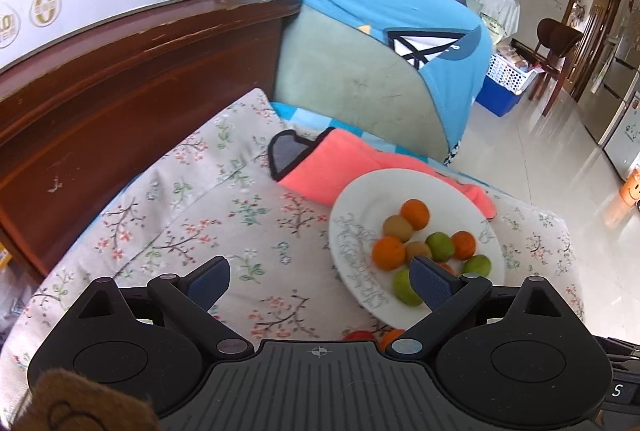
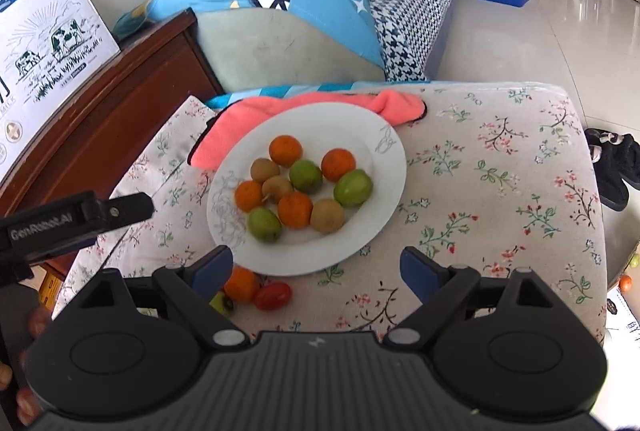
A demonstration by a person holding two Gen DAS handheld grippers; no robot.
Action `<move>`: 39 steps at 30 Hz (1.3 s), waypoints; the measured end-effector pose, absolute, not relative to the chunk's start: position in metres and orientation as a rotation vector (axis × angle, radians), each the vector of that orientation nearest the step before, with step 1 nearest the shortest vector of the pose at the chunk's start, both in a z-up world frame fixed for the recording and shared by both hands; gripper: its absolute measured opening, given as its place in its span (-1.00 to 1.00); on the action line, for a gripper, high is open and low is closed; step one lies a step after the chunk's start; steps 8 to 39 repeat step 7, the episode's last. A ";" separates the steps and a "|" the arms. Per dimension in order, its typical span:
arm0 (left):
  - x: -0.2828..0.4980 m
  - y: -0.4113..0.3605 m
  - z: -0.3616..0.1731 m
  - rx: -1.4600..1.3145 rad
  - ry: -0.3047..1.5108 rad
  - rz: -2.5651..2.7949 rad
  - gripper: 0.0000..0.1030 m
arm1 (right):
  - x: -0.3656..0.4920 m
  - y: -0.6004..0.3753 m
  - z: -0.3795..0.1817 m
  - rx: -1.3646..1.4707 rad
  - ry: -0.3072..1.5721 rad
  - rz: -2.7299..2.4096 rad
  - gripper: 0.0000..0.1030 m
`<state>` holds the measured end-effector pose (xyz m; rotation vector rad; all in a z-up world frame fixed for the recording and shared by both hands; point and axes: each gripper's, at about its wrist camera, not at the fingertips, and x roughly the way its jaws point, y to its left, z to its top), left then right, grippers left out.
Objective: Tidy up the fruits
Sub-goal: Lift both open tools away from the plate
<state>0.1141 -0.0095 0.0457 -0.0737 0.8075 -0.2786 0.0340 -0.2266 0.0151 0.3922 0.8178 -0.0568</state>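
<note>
While both grippers hover with fingers spread wide and nothing between them, the round white ceramic plate [image 2: 384, 167] sits on the floral-print cushioned seat [image 2: 500, 167], partly over a coral-pink fleece cloth [image 2: 400, 105]. On it lie small orange citrus fruits [image 2: 285, 150], green round fruits [image 2: 353, 187] and brown kiwi-like fruits [image 2: 327, 215], bunched and touching. Just off the plate's near rim rest a loose orange fruit [image 2: 241, 285], a red cherry tomato [image 2: 273, 295] and a partly hidden yellow-green fruit [image 2: 221, 303]. The left gripper [image 1: 320, 281] hangs beside the plate; the right gripper [image 2: 316, 269] sits over its near edge.
</note>
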 end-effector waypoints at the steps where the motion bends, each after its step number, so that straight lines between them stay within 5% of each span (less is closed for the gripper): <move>1: 0.115 -0.007 0.045 -0.068 0.817 -0.279 0.89 | 0.034 -0.225 0.013 0.382 0.823 -0.054 0.76; 39: 0.117 0.003 0.039 -0.051 0.851 -0.283 0.89 | 0.036 -0.213 0.006 0.334 0.841 -0.020 0.76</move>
